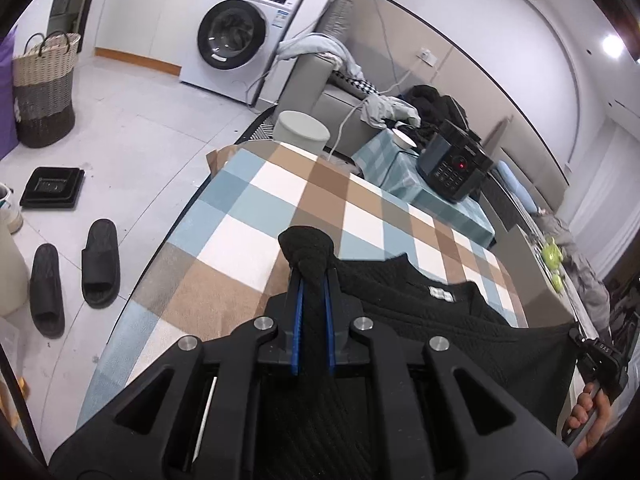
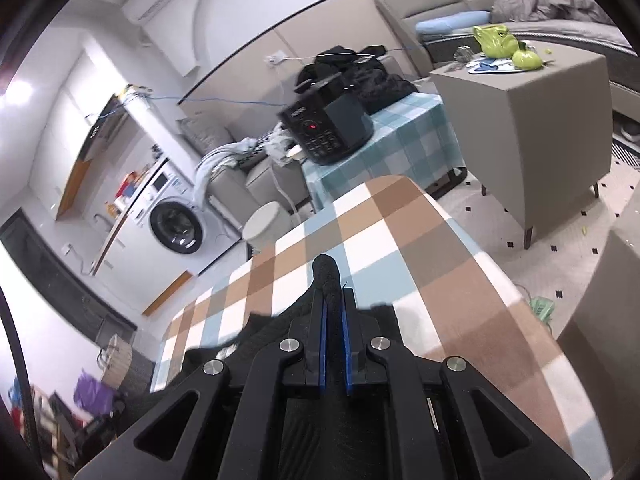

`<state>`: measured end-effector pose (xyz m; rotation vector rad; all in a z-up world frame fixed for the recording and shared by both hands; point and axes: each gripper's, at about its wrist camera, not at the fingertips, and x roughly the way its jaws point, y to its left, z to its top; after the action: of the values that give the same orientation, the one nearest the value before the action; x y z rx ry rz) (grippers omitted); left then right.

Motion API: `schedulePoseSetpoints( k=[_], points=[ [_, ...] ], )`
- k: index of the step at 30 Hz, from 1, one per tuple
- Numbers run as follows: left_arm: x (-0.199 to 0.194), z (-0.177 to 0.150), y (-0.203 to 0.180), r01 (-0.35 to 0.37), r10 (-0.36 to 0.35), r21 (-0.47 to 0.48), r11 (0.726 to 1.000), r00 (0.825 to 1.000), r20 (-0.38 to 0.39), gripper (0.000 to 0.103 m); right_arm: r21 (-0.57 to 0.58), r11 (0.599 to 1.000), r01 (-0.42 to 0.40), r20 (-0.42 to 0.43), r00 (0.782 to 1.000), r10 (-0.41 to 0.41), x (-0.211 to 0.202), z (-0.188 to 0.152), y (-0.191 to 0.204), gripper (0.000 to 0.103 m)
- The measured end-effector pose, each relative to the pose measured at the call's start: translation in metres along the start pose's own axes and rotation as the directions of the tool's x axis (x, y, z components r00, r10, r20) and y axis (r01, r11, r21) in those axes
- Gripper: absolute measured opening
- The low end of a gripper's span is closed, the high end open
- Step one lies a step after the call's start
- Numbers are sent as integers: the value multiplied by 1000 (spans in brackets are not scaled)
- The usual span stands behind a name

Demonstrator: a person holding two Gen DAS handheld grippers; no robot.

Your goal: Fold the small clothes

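Observation:
A small black knit garment (image 1: 440,320) with a white neck label hangs stretched between my two grippers over the checked table (image 1: 280,200). My left gripper (image 1: 312,276) is shut on one bunched shoulder of the garment, which pokes out past the blue pads. The right gripper (image 1: 600,356) shows at the far right of the left wrist view, holding the other shoulder. In the right wrist view my right gripper (image 2: 334,296) is shut on a bunched corner of the black garment (image 2: 280,328) above the checked table (image 2: 440,280).
A second small table with a teal checked cloth (image 1: 420,184) holds a black appliance (image 1: 452,164). A white round bin (image 1: 302,130), a grey sofa with clothes, a washing machine (image 1: 240,36), a woven basket (image 1: 44,88) and black slippers (image 1: 100,260) are around. A beige cabinet (image 2: 520,120) stands right.

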<state>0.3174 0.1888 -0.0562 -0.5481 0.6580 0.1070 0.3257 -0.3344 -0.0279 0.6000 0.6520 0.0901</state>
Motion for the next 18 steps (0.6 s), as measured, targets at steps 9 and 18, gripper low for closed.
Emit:
schedulePoseSetpoints(
  k=[9,18],
  points=[
    [58,17,4,-145,143,-12,989,985,-94,26,50,989,143,-91,986,-138,77,19,4,26],
    [23,-10,25,-132,125,-44,990,984,-126,45,35,995,98,-139,986,-92,24,-16,-19,34]
  ],
)
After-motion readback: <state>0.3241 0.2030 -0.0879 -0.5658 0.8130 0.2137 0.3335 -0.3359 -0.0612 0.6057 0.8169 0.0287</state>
